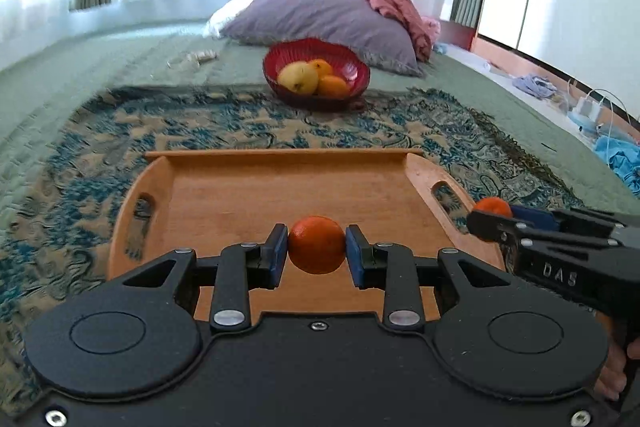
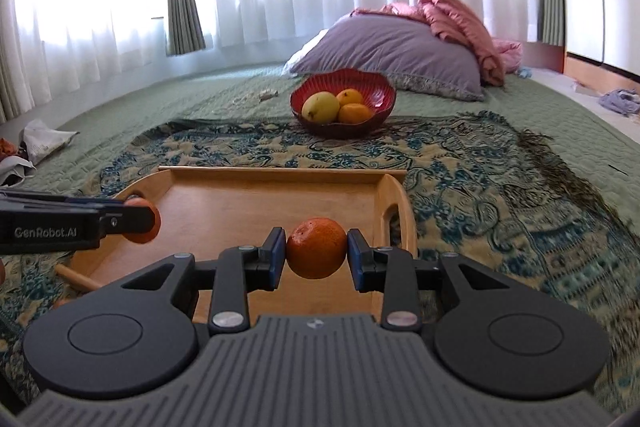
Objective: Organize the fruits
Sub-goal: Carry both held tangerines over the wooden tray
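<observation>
Fruit bowl [image 1: 316,77] holds 3 fruits; each tool [image 1: 316,251] [image 2: 317,250] grips 1 orange [image 1: 317,245] [image 2: 317,249] above tray [image 1: 240,195].

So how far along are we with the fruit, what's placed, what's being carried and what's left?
Nothing lies on the wooden tray yet. In hand: the left gripper is shut on one orange over the tray, and the right gripper is shut on a second orange. Which way the fruit is going, I cannot tell. The red bowl beyond holds a yellow fruit and two more oranges.
</observation>
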Action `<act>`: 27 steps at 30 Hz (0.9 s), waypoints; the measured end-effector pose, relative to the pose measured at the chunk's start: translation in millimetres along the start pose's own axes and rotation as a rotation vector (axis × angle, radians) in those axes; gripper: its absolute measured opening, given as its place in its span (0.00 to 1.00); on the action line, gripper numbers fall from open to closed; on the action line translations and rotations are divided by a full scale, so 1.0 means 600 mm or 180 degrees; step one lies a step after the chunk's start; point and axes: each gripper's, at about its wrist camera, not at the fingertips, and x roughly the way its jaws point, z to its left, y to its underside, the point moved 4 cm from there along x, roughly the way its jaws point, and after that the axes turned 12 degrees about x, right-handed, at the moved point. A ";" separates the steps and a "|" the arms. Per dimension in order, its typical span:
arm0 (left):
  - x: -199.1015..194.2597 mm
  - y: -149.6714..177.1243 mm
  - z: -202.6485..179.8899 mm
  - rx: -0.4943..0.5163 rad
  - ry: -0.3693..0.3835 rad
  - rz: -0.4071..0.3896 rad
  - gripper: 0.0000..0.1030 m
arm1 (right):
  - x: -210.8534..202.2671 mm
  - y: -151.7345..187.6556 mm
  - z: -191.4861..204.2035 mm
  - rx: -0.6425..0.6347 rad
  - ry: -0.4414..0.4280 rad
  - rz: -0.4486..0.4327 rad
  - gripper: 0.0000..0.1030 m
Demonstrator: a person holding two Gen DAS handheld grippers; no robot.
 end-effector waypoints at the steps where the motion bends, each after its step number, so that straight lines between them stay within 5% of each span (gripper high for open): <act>1: 0.012 -0.003 0.005 -0.0022 0.0020 0.0042 0.29 | 0.013 -0.009 -0.001 0.0011 -0.0003 0.0046 0.36; 12: 0.124 0.006 0.044 -0.0191 0.0063 0.0460 0.29 | 0.136 -0.024 -0.022 0.0219 0.0027 0.0608 0.37; 27: 0.139 0.014 0.030 -0.0100 0.0052 0.0464 0.29 | 0.163 0.005 -0.021 0.0175 0.0100 0.0733 0.37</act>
